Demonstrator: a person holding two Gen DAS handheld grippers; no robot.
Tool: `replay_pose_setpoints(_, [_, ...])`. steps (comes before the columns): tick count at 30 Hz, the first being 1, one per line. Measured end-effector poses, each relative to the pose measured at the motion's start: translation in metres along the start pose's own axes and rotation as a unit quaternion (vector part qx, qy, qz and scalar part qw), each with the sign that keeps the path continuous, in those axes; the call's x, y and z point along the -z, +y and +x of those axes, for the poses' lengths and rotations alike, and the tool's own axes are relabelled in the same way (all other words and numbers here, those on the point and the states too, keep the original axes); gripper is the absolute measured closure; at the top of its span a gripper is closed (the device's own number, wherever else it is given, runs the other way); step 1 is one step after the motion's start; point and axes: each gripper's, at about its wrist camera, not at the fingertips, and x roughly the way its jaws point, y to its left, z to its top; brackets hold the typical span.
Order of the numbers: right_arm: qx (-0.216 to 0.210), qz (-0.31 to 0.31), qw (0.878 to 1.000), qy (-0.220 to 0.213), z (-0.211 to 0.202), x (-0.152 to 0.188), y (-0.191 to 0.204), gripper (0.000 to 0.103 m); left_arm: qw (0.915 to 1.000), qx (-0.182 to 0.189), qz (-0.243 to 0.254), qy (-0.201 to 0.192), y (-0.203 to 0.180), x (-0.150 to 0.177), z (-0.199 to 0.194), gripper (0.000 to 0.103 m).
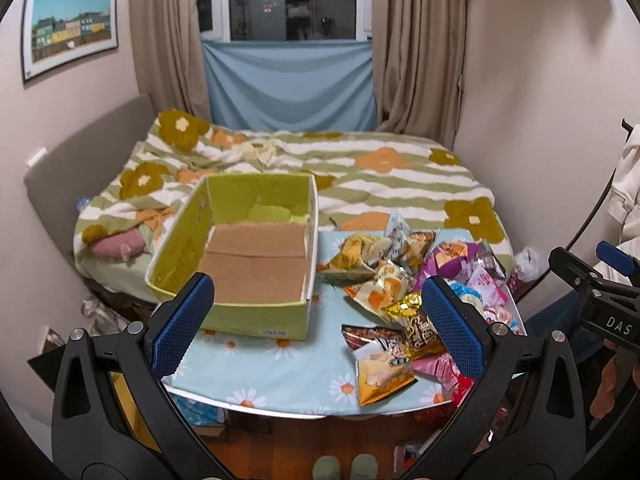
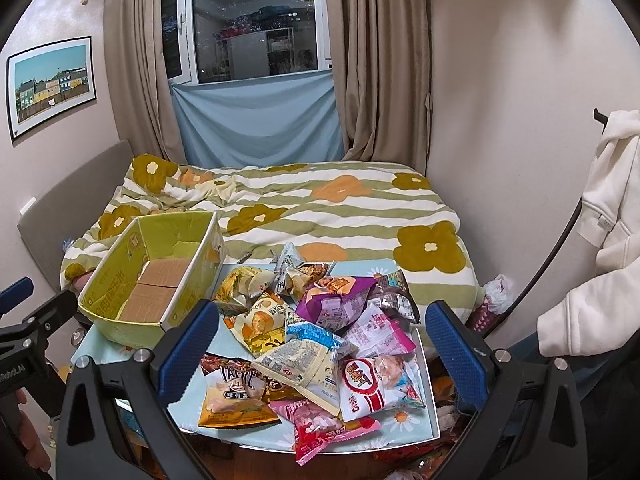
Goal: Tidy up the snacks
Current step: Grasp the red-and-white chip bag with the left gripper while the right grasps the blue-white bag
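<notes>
Snacks: heap of crinkly foil and plastic snack packets (image 2: 316, 328) on right half of small daisy-print table (image 1: 280, 376); open yellow-green cardboard box (image 1: 248, 256) left, nothing inside. Left gripper (image 1: 316, 320) and right gripper (image 2: 324, 344) both spread wide, holding nothing. Best to pinch one top packet by its sealed edge, lift clear, lower flat into box.

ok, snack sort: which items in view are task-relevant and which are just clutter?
Task-relevant:
- snack packets, heaped on the table
- green box, open, holding no snacks
- left gripper, open
- right gripper, open

Clutter:
- floral duvet on the bed
- framed picture
- curtains
- white hoodie, hanging at right
</notes>
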Motion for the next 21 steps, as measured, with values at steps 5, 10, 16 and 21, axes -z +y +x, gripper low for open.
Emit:
replay_pose_setpoints(5, [-0.003,-0.004,1.000,0.013,0.011,0.010,0.009,0.000,0.9982,0.033,0.000,0.051,0.001,0.008,0.031,0.000])
replay_pose_setpoints(10, [-0.023,-0.019,0.998,0.047,0.034,0.024,-0.004,0.000,0.9916,0.060,-0.008,0.114,-0.009,0.034,0.077,0.000])
replay_pose_setpoints(16, [-0.075,0.016,0.989,0.129,0.091,0.047,-0.025,0.000,0.9816,0.065,-0.036,0.176,-0.029,0.067,0.130,0.000])
replay_pose_setpoints(21, [-0.096,0.053,0.977,0.183,0.137,0.057,-0.036,0.000,0.9755,0.057,-0.054,0.205,-0.046,0.092,0.170,0.000])
